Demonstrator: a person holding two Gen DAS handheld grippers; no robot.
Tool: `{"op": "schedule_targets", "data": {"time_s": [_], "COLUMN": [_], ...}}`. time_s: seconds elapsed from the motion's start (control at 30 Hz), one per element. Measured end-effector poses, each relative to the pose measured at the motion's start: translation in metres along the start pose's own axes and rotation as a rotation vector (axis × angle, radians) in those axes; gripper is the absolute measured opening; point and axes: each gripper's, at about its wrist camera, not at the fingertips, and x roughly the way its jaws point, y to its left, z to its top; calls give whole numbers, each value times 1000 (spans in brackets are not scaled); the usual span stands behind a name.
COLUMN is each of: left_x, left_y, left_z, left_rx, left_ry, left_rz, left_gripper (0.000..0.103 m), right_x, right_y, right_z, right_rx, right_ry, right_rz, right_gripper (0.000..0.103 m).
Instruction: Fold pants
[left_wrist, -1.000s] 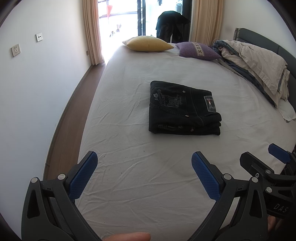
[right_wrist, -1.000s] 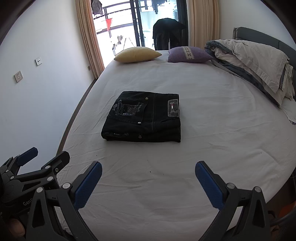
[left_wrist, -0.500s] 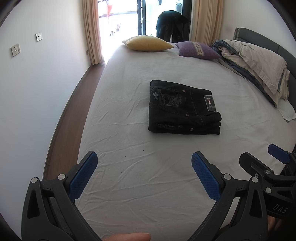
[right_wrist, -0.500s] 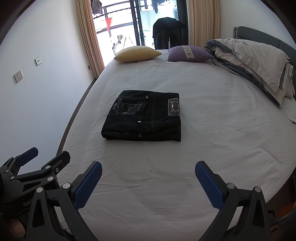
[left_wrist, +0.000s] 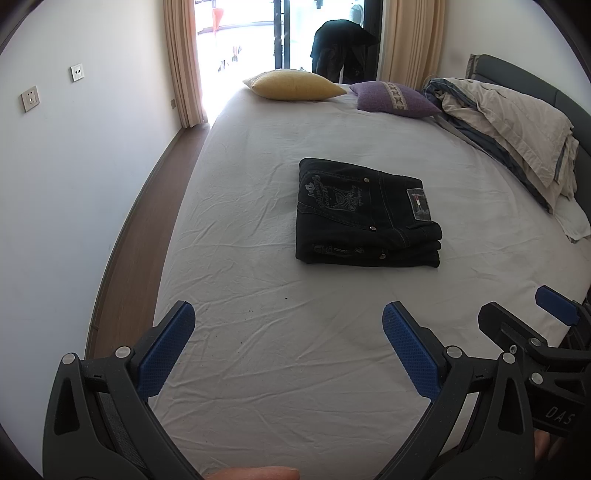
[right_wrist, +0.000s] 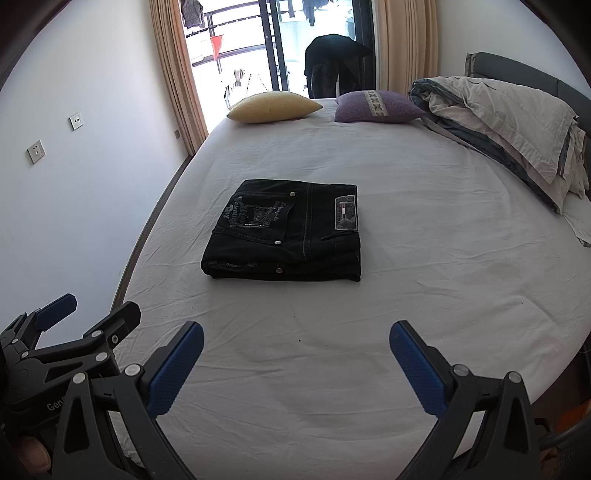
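The dark pants lie folded into a compact rectangle on the white sheet of the bed, mid-mattress and well ahead of both grippers, touched by neither. The left gripper and the right gripper hover low over the near edge of the bed side by side, each with its blue-padded jaws spread wide and nothing between them. Compared with a second ago almost nothing differs: pants and both grippers sit where they did, with only a very slight drift in framing.
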Motion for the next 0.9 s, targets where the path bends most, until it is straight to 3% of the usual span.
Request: {"op": "schedule_targets", "data": {"time_s": [0.9], "left_x": [1], "left_y": [2], "left_z": [-5], "left_rx": [-9], "left_ry": [8], "left_rz": [0], "left_gripper": [103], "right_x": [1], "right_y": [-4], "right_z": [0], "right_rx": [0], "right_ry": [4], "right_rz": [-3], "right_gripper": [103]}}
